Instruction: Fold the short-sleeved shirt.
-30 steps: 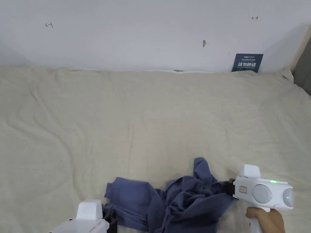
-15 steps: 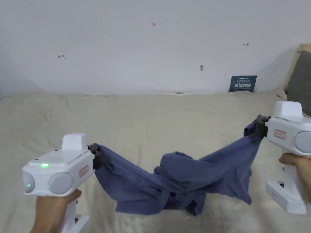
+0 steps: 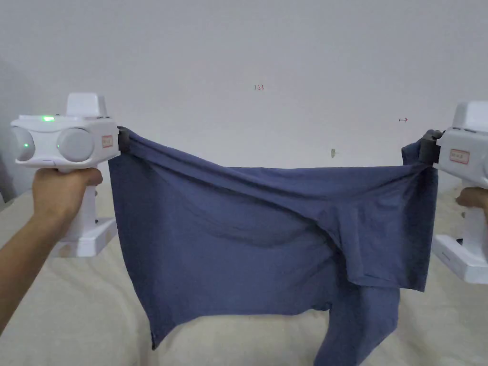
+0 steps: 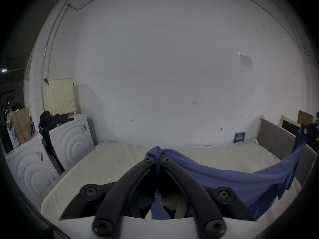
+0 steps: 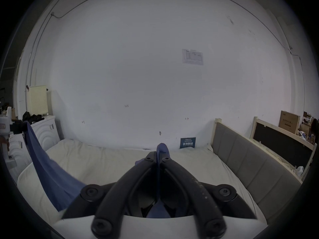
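A blue short-sleeved shirt point(image 3: 248, 238) hangs spread in the air above the bed, stretched between both grippers. My left gripper point(image 3: 123, 139) is shut on its upper left corner, and blue cloth bunches between its black jaws in the left gripper view point(image 4: 157, 158). My right gripper point(image 3: 424, 145) is shut on the upper right corner, with a tuft of cloth point(image 5: 162, 149) poking past its closed jaws point(image 5: 158, 158). The shirt's top edge sags a little in the middle. A twisted part point(image 3: 362, 324) hangs lower at the right, its bottom cut off by the picture's edge.
A beige bed point(image 3: 71, 305) lies below the shirt, against a white wall point(image 3: 257, 57). A grey padded bed end point(image 5: 250, 163) borders the right side. White appliances point(image 4: 69, 139) with dark clothes on top stand left of the bed. A small dark sign point(image 5: 187, 142) leans against the wall.
Both grippers have risen and moved apart with the shirt. It went from a crumpled heap on the bed to a sagging band, and now hangs stretched wide. The head camera has tilted up.
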A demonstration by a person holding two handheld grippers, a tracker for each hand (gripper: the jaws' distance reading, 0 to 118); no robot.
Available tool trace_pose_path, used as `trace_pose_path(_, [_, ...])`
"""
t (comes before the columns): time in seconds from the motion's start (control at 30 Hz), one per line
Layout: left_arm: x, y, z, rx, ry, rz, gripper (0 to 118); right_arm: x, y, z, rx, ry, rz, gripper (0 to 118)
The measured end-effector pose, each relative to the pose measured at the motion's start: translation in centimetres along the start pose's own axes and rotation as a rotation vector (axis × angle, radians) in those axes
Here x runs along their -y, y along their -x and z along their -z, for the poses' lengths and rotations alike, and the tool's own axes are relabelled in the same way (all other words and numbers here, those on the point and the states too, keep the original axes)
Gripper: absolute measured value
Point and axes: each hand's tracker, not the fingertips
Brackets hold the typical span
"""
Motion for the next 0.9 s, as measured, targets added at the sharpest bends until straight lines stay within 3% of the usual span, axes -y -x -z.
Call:
trace_pose_path(0.37, [-1.8,2.0,4.8,-0.105,-0.023,-0.007,4,-2.4,4.1,3.7,-0.036,-0.07,-0.042,3])
trace_pose_path(0.67, [5.3,2.8,6.6,-0.116,0.066,-0.001,4,2.6,5.6,5.4,-0.039,-0.026,-0.059,3])
trace_pose_path(0.9, [13.8,3.7,3.1,-0.074,0.164,0.003,4,9.5,5.3,4.2,-0.061,0.086,-0.022,3])
